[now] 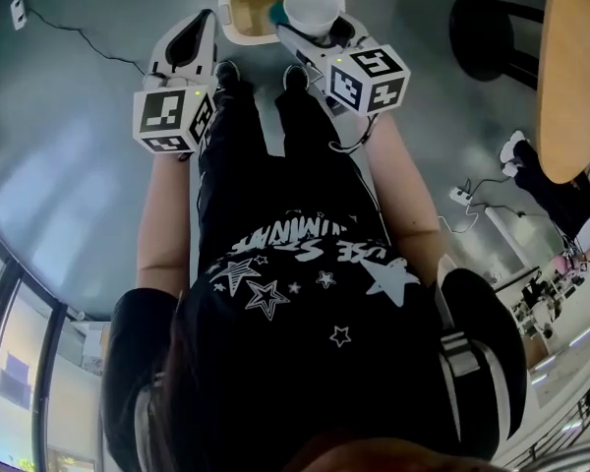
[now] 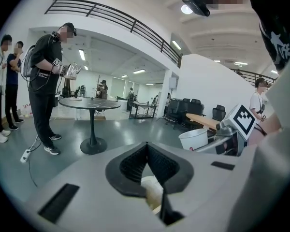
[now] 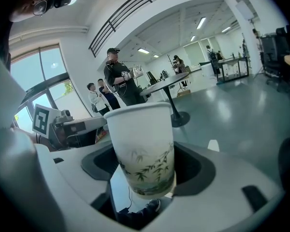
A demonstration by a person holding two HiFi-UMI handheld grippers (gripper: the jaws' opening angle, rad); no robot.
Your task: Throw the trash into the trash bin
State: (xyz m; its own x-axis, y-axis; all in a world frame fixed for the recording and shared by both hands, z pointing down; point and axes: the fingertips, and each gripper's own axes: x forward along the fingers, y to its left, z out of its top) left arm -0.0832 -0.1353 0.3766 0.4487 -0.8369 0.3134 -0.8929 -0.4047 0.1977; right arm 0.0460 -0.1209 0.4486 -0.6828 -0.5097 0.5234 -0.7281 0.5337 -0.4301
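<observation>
1 paper cup [image 3: 141,144] fills right gripper [image 3: 145,174] jaws — left gripper [image 2: 147,152] jaws closed; bin [image 1: 228,13] part-hidden.

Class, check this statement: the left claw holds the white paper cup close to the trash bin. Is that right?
Not quite. The right claw holds the paper cup, not the left one; the right gripper view shows its jaws closed on the cup. The cup is indeed close to the trash bin.

Glossy grey floor [image 2: 135,129], round pedestal table [image 2: 89,103], white walls [image 2: 208,81], tall windows [image 3: 38,71]
</observation>
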